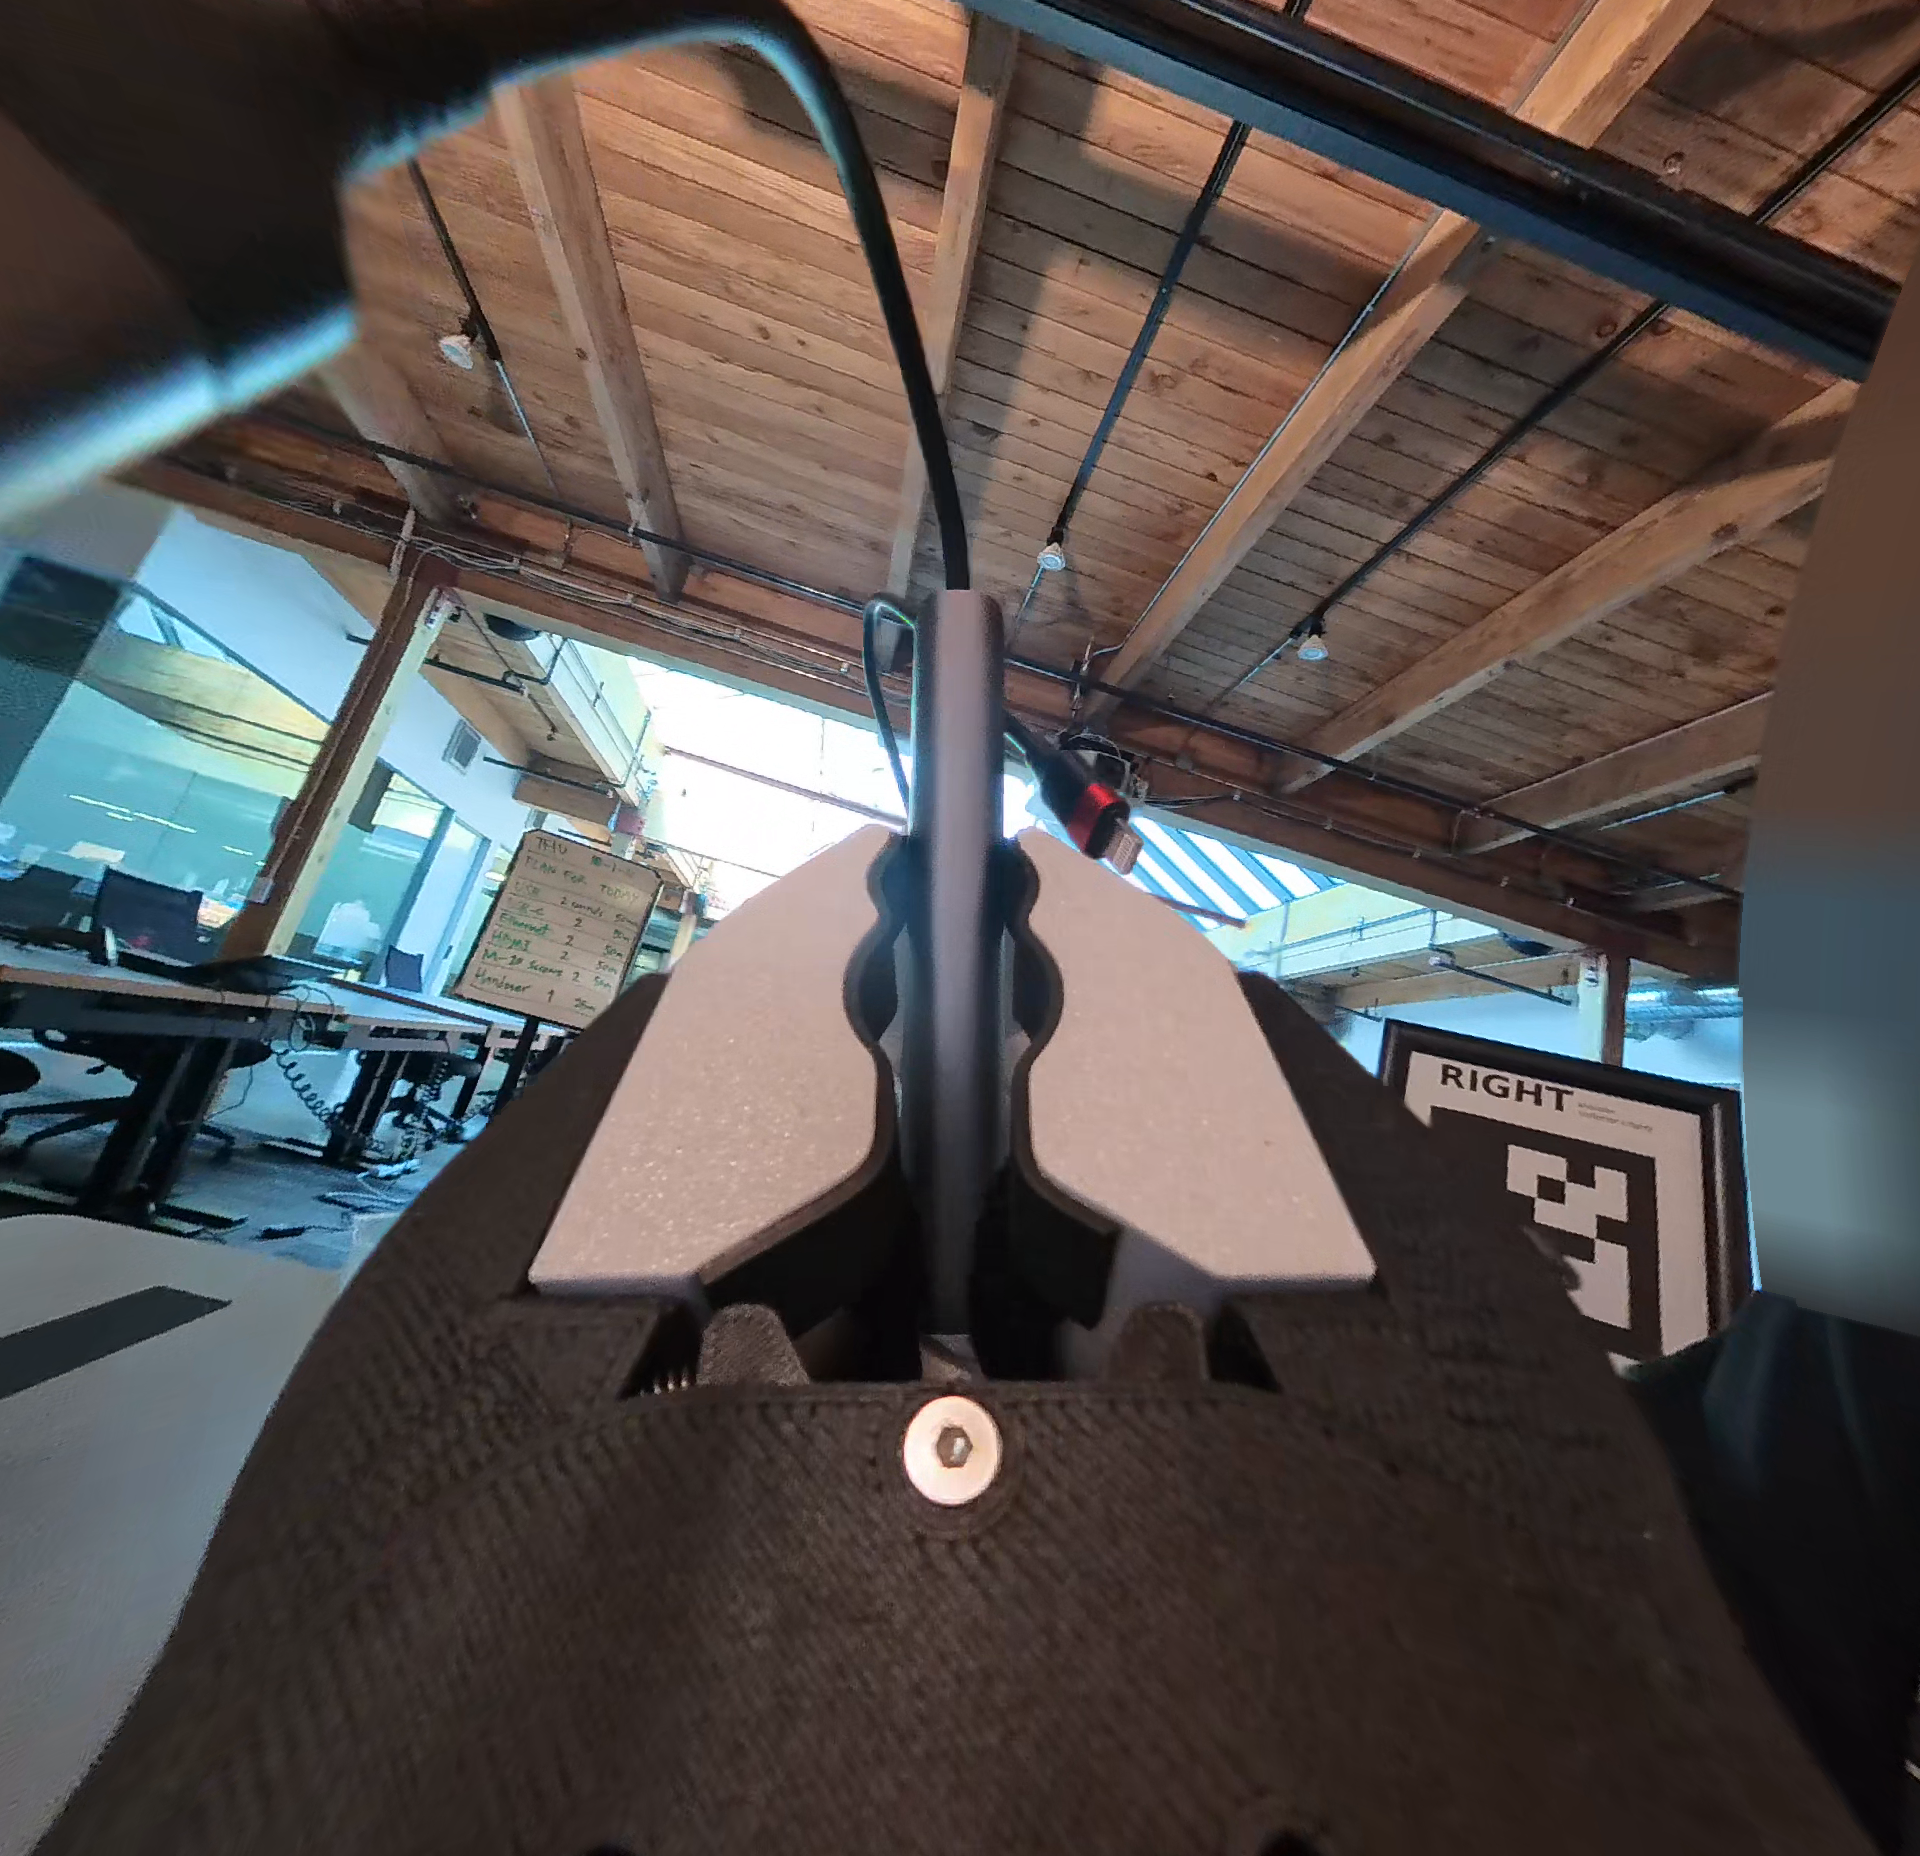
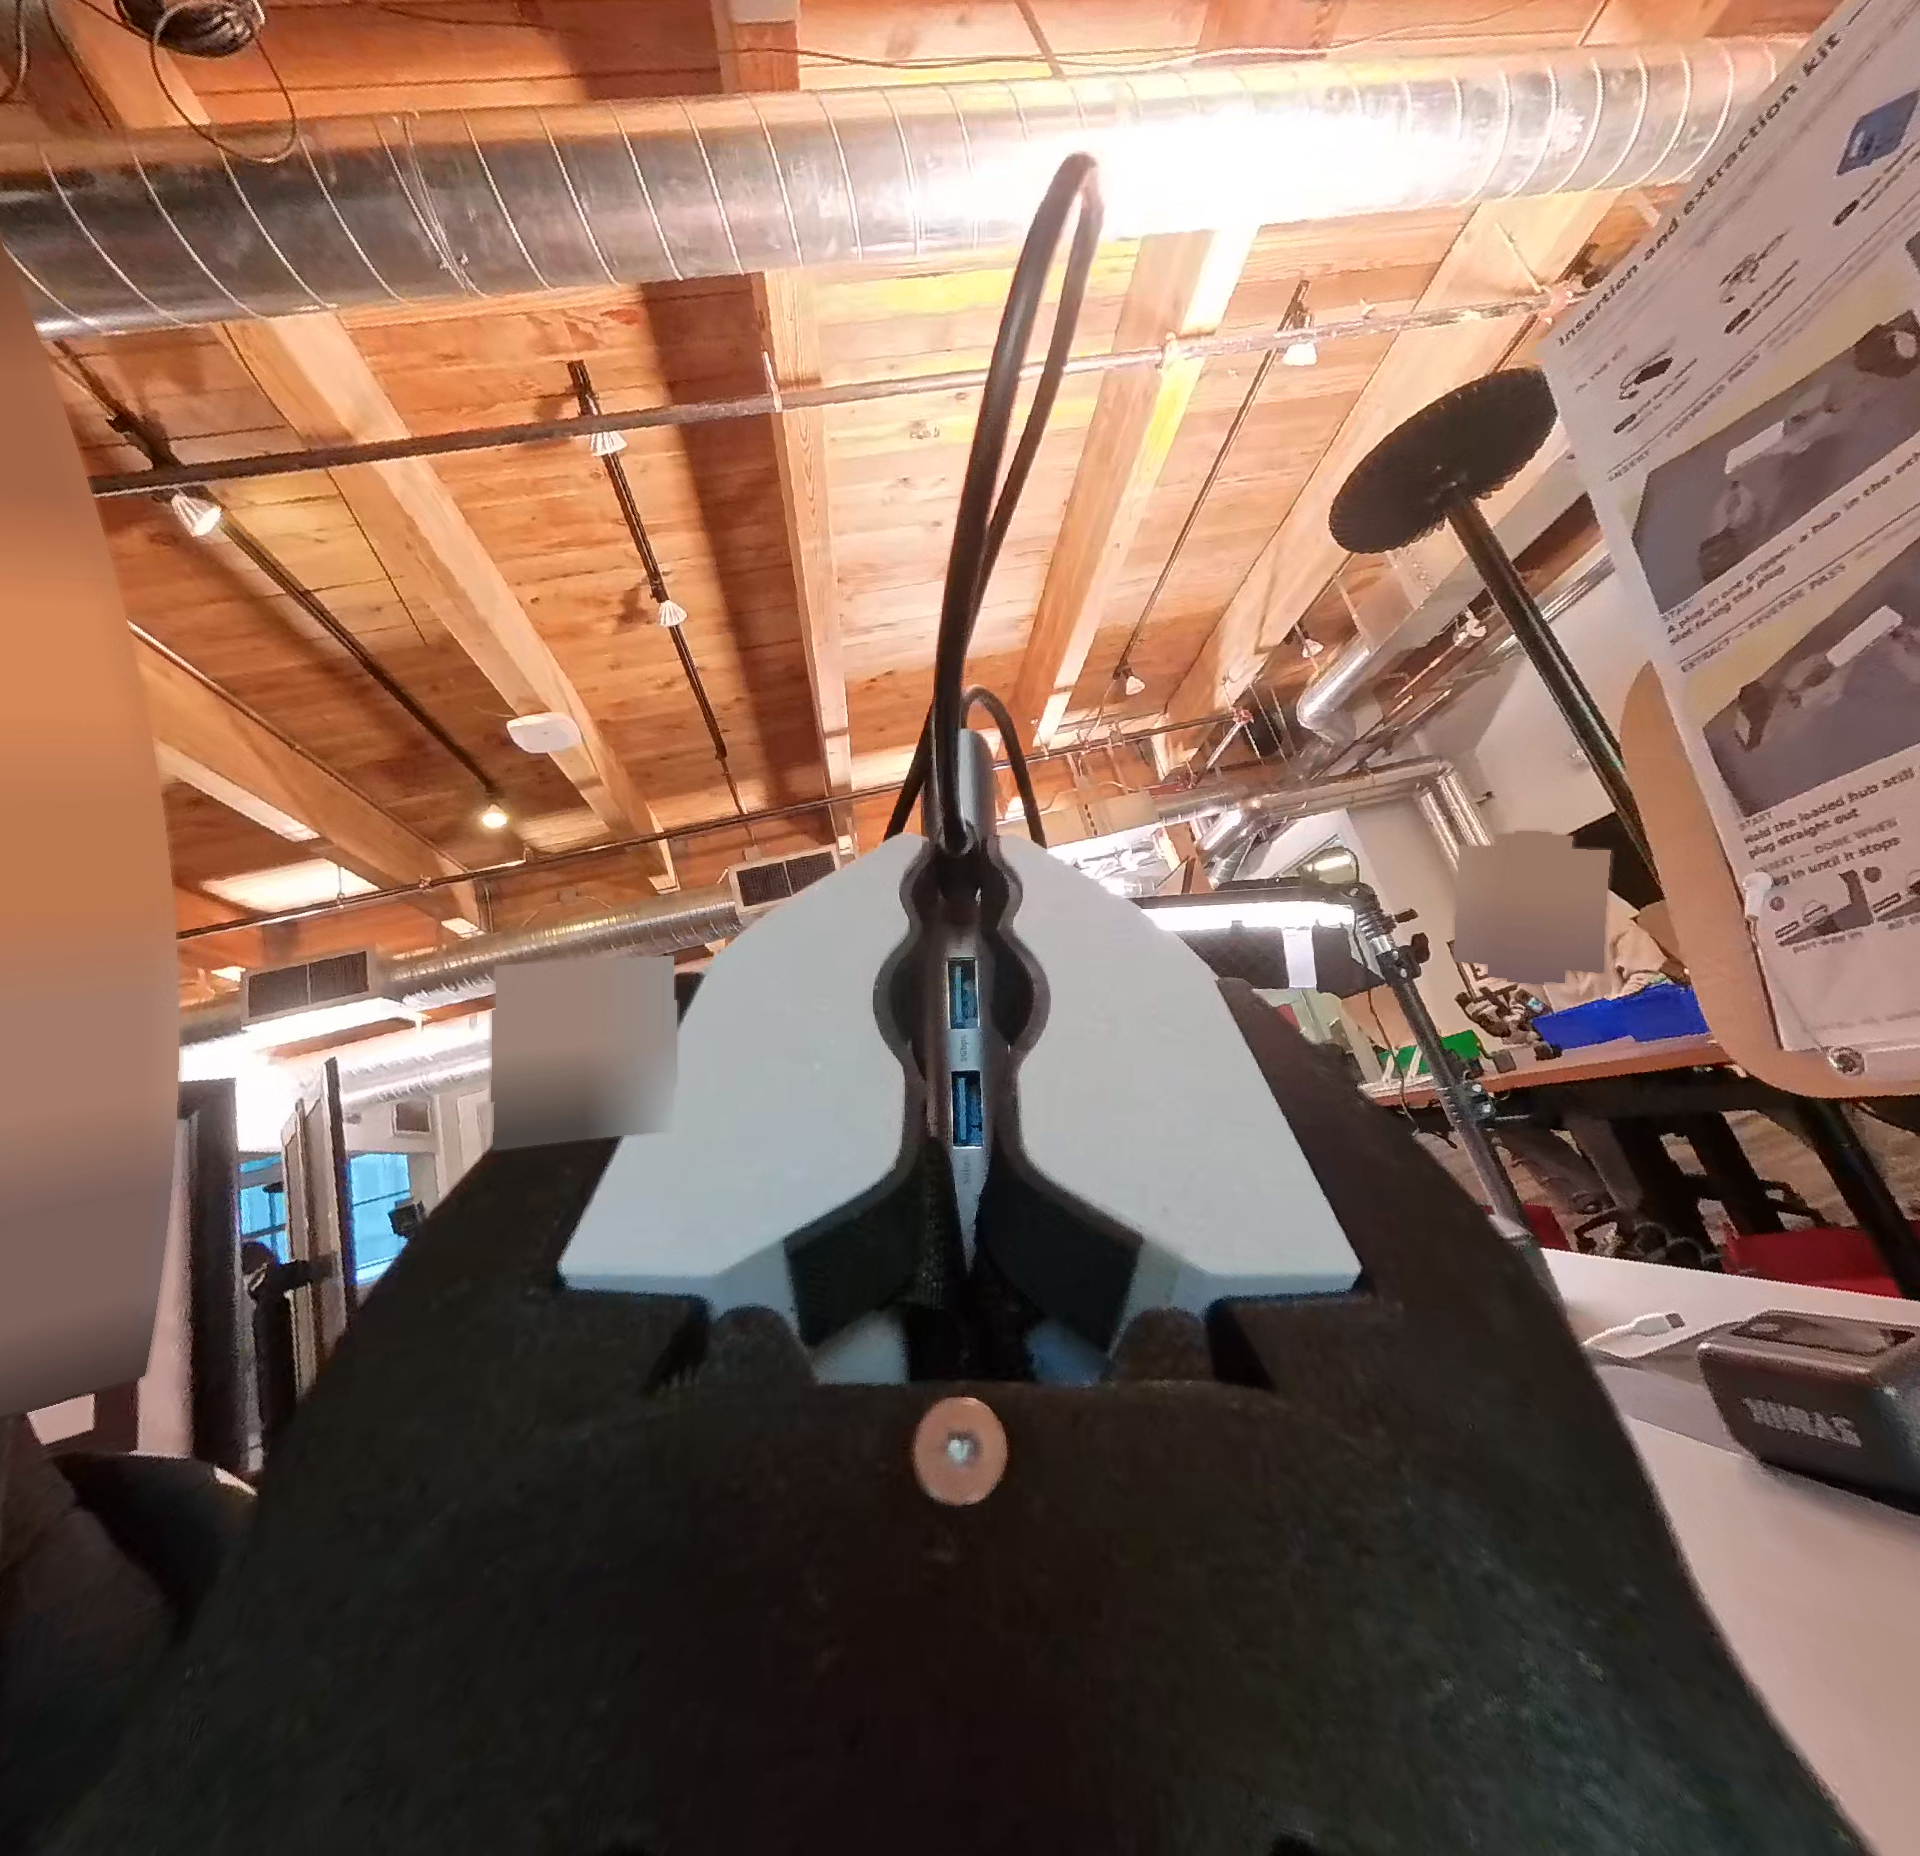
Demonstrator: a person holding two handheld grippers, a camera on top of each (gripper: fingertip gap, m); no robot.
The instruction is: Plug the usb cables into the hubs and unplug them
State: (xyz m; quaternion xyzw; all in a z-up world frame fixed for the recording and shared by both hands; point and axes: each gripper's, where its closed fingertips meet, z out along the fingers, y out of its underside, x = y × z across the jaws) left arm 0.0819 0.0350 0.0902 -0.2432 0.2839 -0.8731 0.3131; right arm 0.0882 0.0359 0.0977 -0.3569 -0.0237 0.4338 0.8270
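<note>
Both grippers point up at the ceiling. My left gripper (image 1: 956, 850) is shut on a slim grey hub (image 1: 951, 726), seen edge-on and upright between the fingers. The hub's black cable (image 1: 894, 279) arcs up and left to a blurred silver plug (image 1: 177, 404) close to the lens. A black cable with a red-collared plug (image 1: 1091, 809) hangs free just right of the hub. My right gripper (image 2: 961, 856) is shut on a second grey hub (image 2: 968, 1053) with two blue USB ports (image 2: 966, 985) facing the camera, both empty. Its black cable (image 2: 1023, 404) loops upward.
The marker plate of the other gripper (image 1: 1558, 1183) shows at the right of the left wrist view, and a white table (image 1: 104, 1443) at lower left. In the right wrist view, a paper instruction sheet (image 2: 1766, 559), a black disc on a rod (image 2: 1444, 476) and a dark box (image 2: 1818, 1391) on a white table stand at right. The tips of both grippers are at nearly the same place.
</note>
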